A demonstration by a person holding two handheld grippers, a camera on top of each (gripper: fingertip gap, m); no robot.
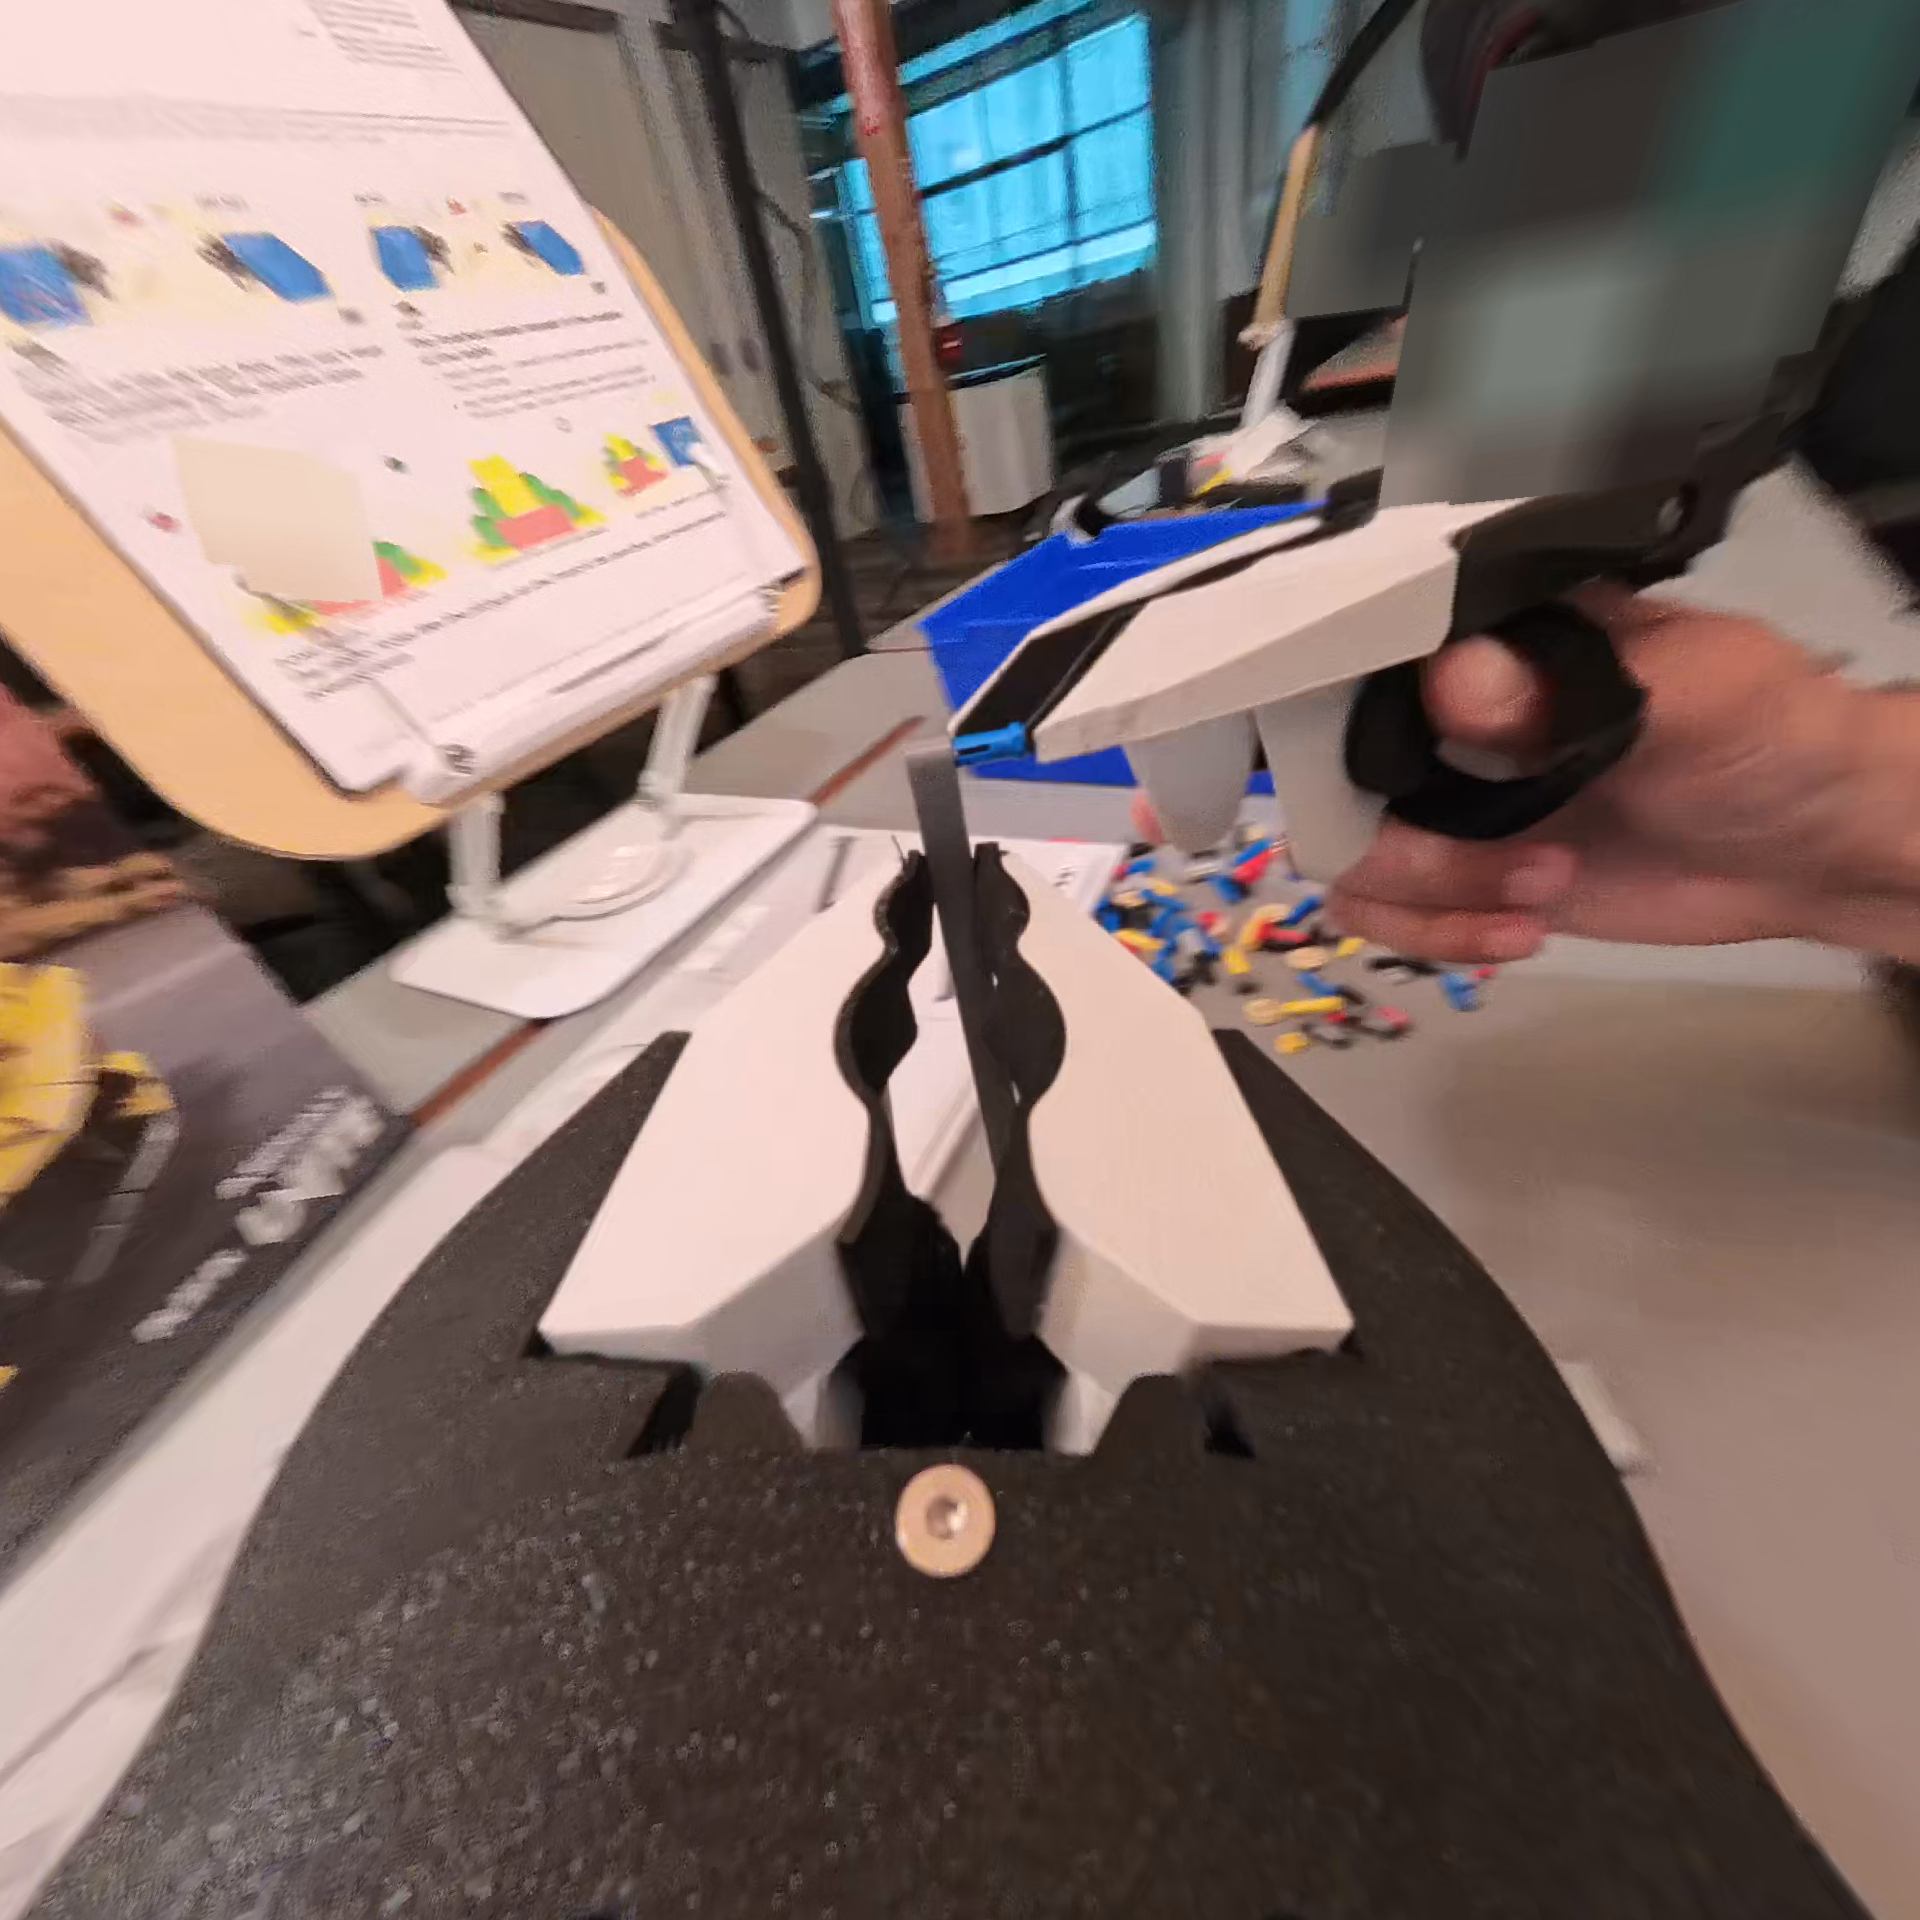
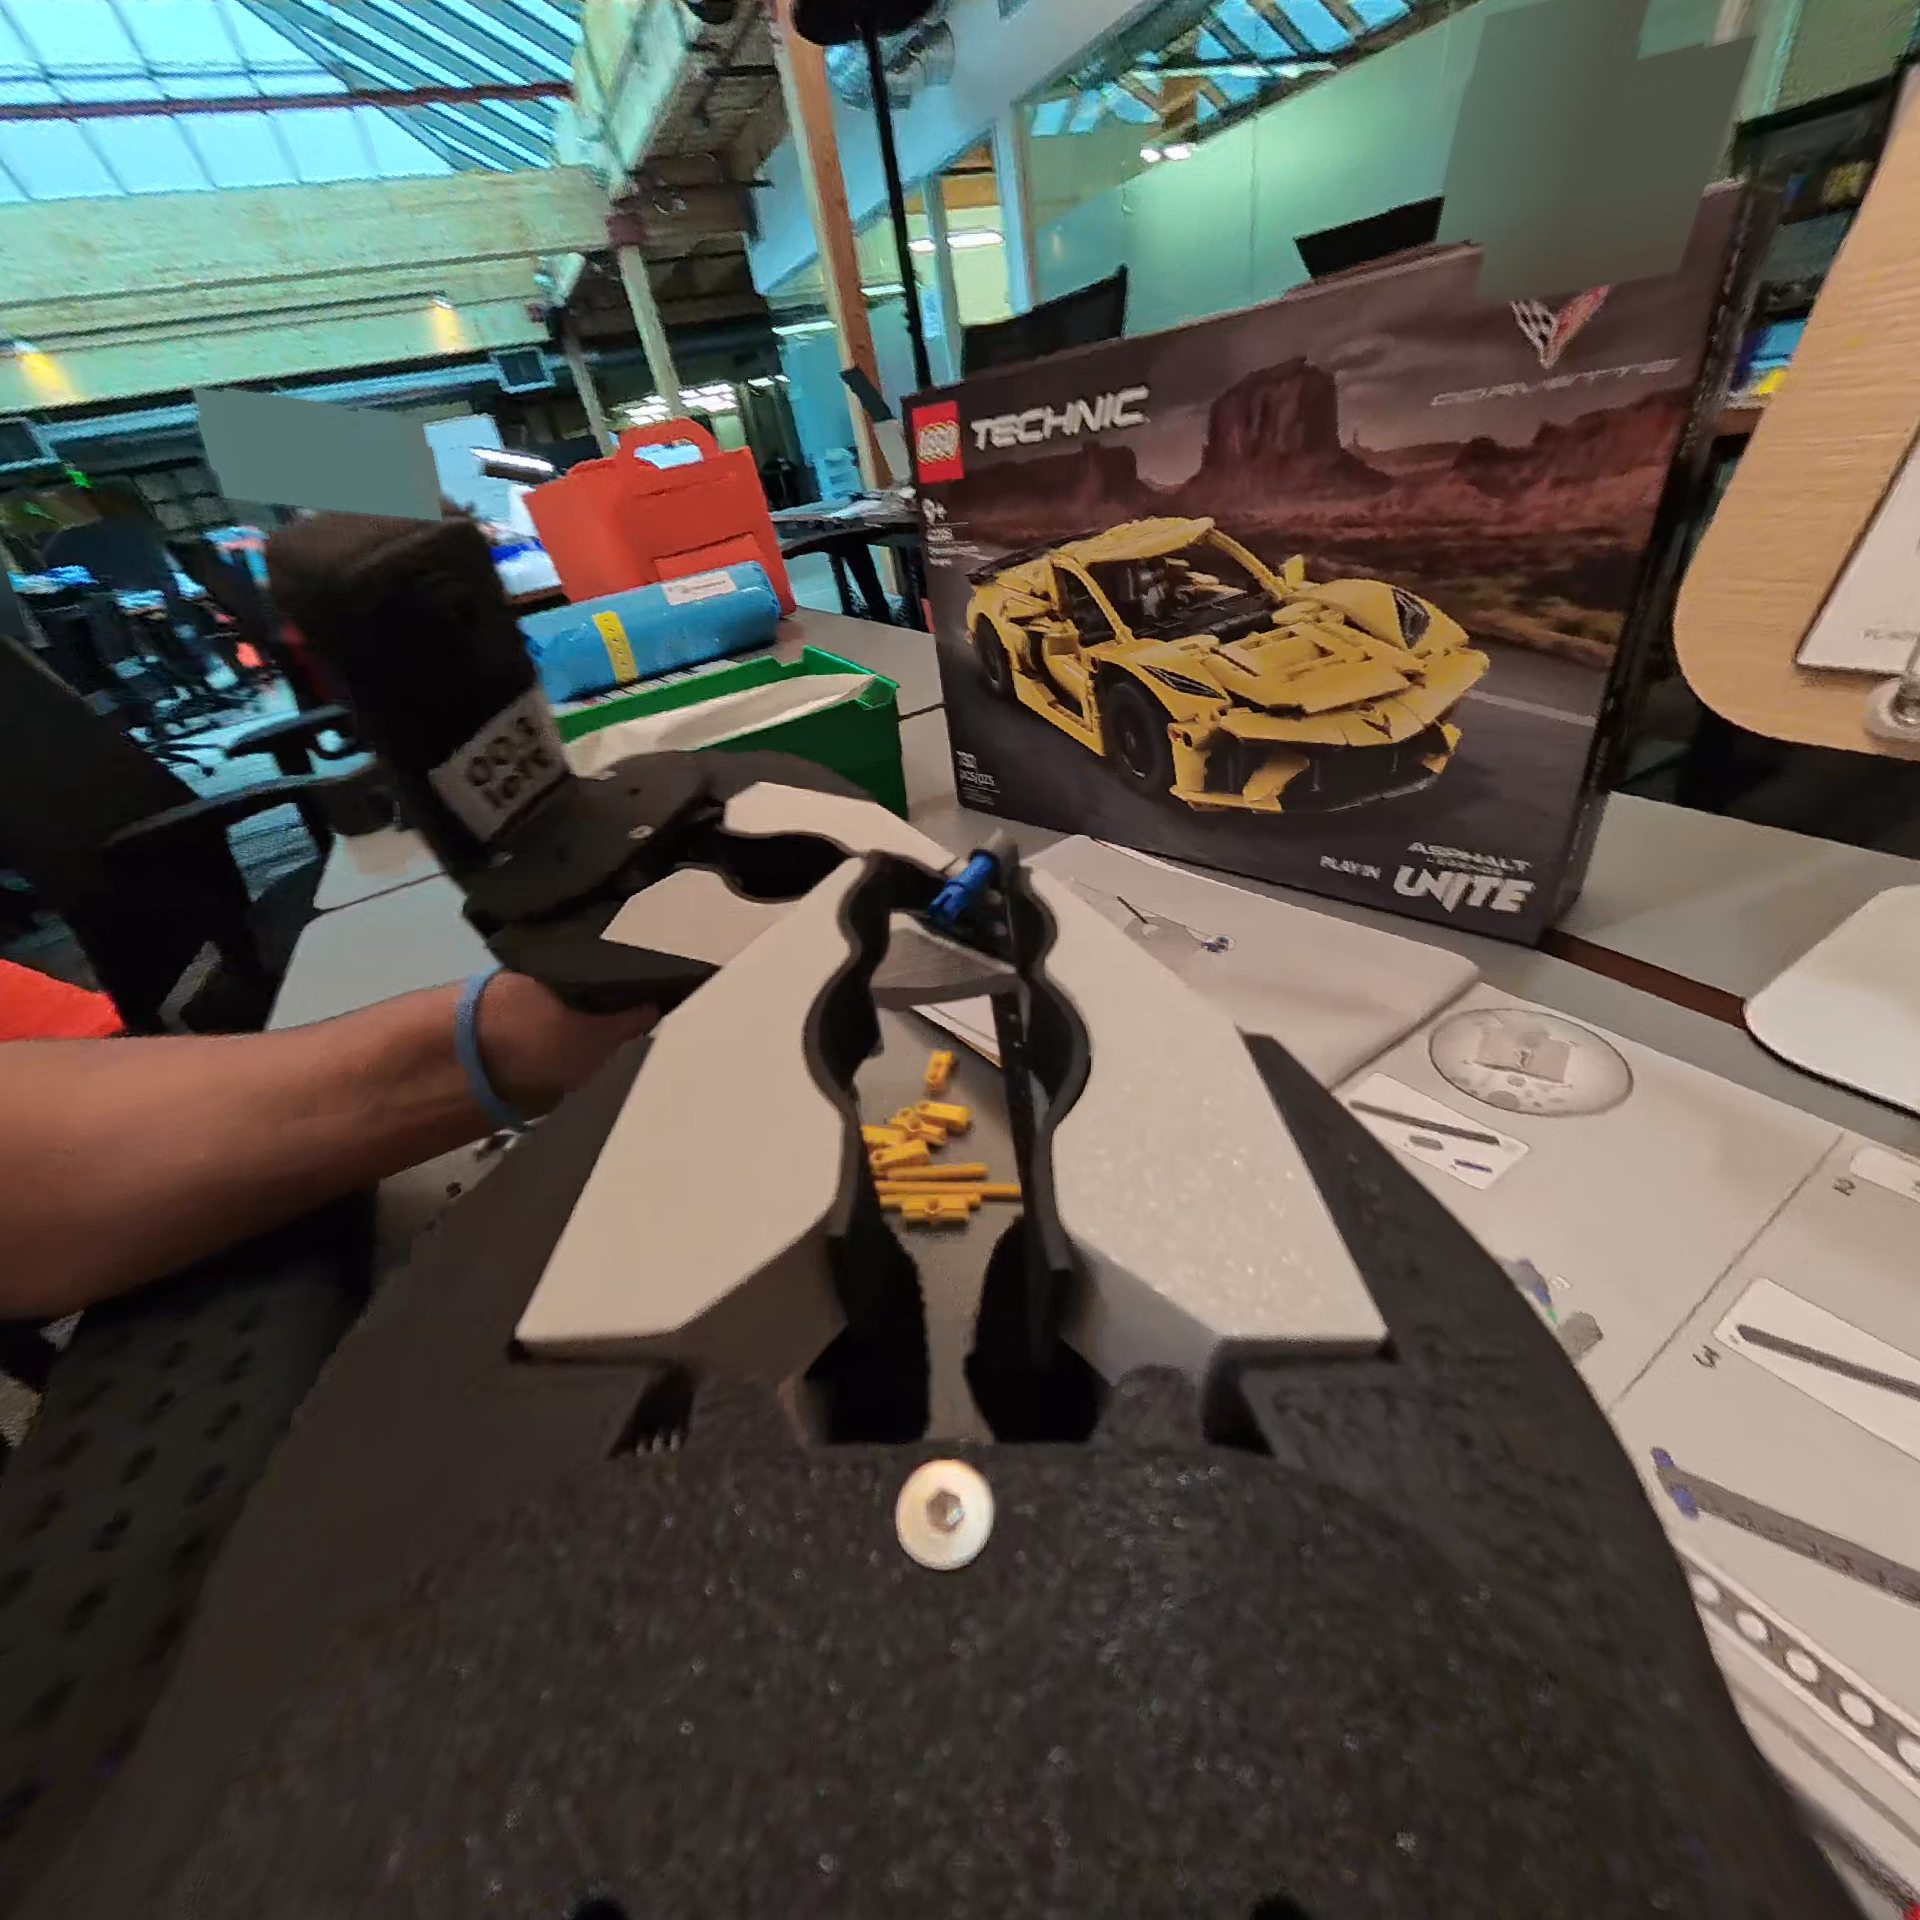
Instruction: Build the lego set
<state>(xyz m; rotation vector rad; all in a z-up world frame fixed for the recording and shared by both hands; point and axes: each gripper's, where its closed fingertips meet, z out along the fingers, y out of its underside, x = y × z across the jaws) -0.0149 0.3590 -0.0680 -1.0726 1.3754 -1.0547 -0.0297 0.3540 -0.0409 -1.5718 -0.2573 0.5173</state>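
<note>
1. The left hand-held gripper [image 1: 951,883] pinches a thin dark grey beam [image 1: 940,821], its fingers close around the strip. The beam's long axis runs along the fingers and rises past their tips, its free end pointing up and away from the camera.
2. The beam is narrow, flat and dark; the right wrist view shows it edge-on with a row of holes along its length.
3. The right hand-held gripper [image 1: 995,740] comes in from the right, tilted down to the left, holding a small blue pin [image 1: 992,742] at its tips. The pin lies roughly level, its long axis crosswise to the beam, its end touching or just beside the beam's top; which, cannot be told.
4. In the right wrist view the pin [image 2: 954,894] sits at the fingertips, against the beam [image 2: 1013,1039].
5. Both parts are held above the grey surface [image 1: 1558,1195].
6. To the right, loose blue, yellow, red and black parts [image 1: 1278,945] lie scattered on the surface near a blue bin [image 1: 997,623].
</note>
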